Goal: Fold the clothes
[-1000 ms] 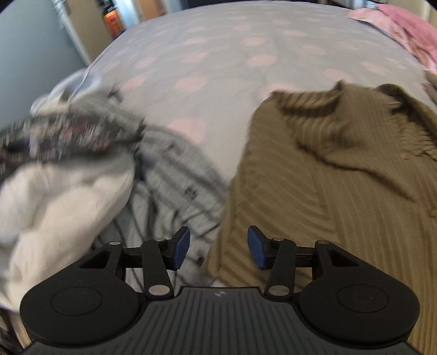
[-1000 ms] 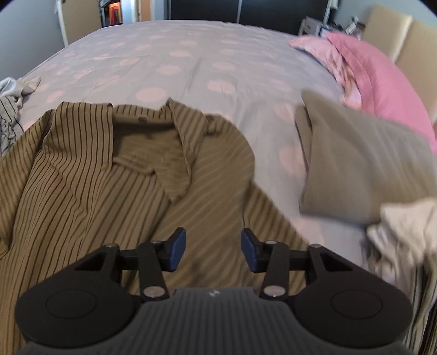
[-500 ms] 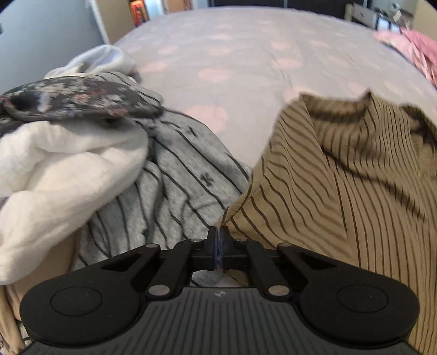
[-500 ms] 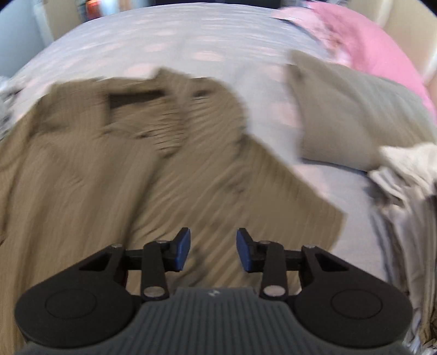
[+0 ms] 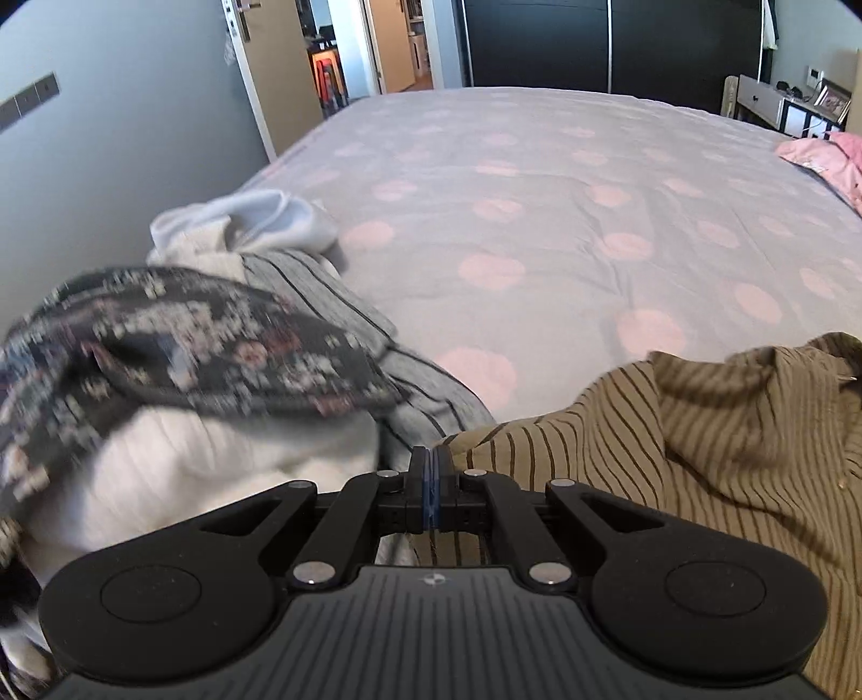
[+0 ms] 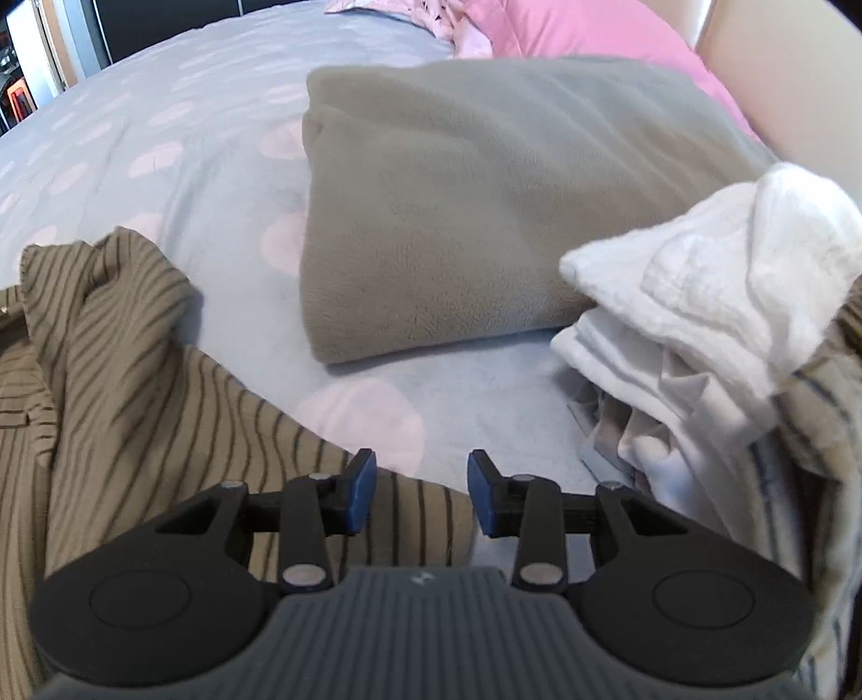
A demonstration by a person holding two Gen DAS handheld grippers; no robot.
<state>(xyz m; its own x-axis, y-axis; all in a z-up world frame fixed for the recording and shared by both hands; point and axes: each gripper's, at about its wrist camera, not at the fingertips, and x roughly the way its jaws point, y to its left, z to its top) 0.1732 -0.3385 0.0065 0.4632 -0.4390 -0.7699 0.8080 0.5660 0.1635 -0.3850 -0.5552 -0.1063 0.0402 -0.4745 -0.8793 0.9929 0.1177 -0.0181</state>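
- The left tongs (image 5: pixel 431 487) are closed tight, blue pads pressed together, with the edge of the olive striped shirt (image 5: pixel 700 447) pinched between them.
- In the left wrist view, that shirt spreads to the right of the tongs across the bed (image 5: pixel 539 188), its fabric bunched into folds near the collar.
- Left of the tongs sits a heap of laundry: a dark floral garment (image 5: pixel 178 344) on top, a white garment (image 5: pixel 215 463) beneath it, a grey striped garment (image 5: pixel 345 301) alongside, and a pale garment (image 5: pixel 242 221) farther back.
- The right tongs (image 6: pixel 421 492) stand partly open with nothing pressed between the pads; they hover over the shirt's right edge (image 6: pixel 134 387), where the fabric meets the bedspread.
- Beyond them lies a folded grey blanket (image 6: pixel 485 188) on the bed, apart from the shirt.
- To the right, a stack of white cloths (image 6: pixel 700 301) touches the blanket's near corner.
- A pink pillow (image 6: pixel 582 27) lies behind the blanket.
- The bedspread is lilac with pink dots.
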